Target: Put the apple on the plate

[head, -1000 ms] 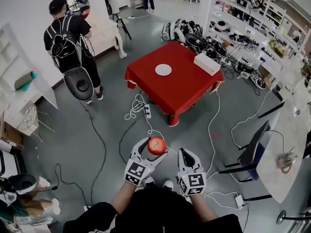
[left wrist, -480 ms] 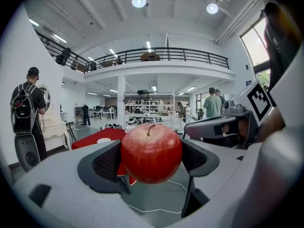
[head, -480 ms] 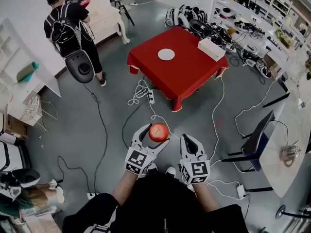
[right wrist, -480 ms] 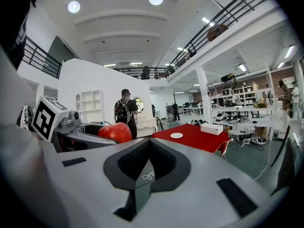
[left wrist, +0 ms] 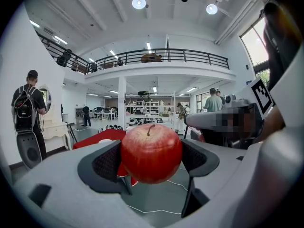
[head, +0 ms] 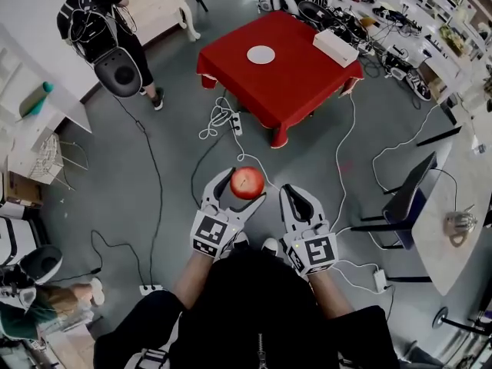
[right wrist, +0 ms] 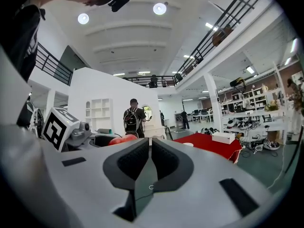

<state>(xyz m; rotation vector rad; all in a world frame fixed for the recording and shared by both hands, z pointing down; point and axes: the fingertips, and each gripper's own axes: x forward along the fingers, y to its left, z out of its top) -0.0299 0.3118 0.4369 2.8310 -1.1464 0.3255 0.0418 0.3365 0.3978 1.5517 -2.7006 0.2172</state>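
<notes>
Red, smooth and probably firm but bruisable, the apple [left wrist: 151, 152] sits clamped across its widest part in my left gripper [head: 240, 191], well apart from the plate [head: 260, 54] ahead, while my right gripper [right wrist: 149, 151] is closed on nothing.

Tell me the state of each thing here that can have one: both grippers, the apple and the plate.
left gripper: shut on the apple, held over the floor.
right gripper: shut, nothing between its jaws.
apple: stem up, clamped in the left gripper, not yet on the plate.
plate: empty, lying flat on the red table.
</notes>
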